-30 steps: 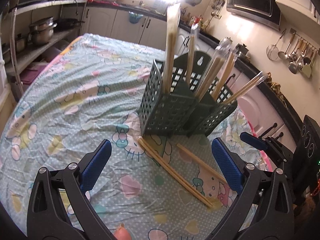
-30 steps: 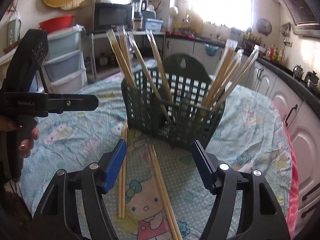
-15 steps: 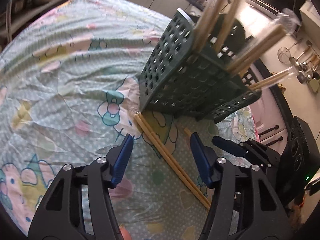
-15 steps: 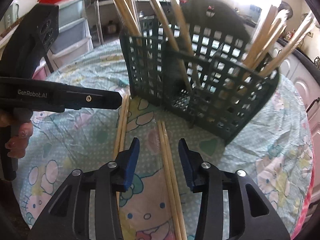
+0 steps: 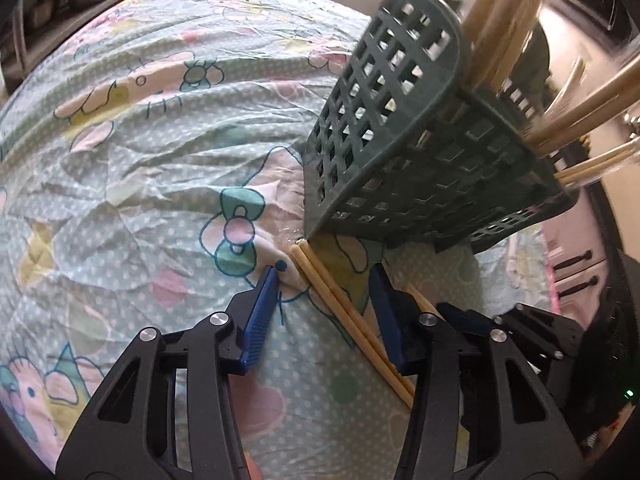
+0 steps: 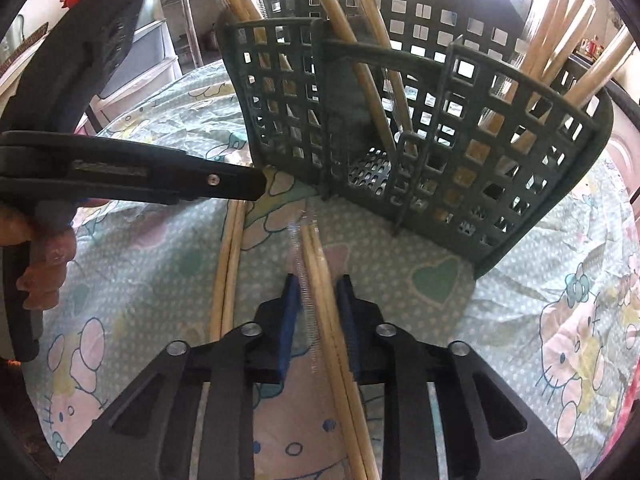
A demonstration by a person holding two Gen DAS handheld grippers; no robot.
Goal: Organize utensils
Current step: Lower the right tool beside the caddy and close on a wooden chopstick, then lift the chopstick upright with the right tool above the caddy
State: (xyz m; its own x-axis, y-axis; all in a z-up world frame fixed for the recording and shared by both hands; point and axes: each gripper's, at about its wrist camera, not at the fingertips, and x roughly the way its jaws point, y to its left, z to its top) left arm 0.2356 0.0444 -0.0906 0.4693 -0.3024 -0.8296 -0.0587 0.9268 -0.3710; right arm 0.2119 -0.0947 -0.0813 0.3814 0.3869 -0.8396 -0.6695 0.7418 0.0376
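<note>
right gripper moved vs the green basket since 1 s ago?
Yes. The right gripper has come down and in toward the green basket, which now looms larger. Its jaws have just been closing, now narrowly astride the wrapped chopstick pair lying on the tablecloth.

Daylight floods in from the far upper right, blowing out the top corner of the right wrist view and silhouetting the dark green basket (image 6: 460, 128). The tablecloth (image 5: 140, 140) is evenly lit with soft shadows. Fisheye bending curves the edges, corners vignette black, and the upper chopsticks (image 5: 504, 28) smear
</note>
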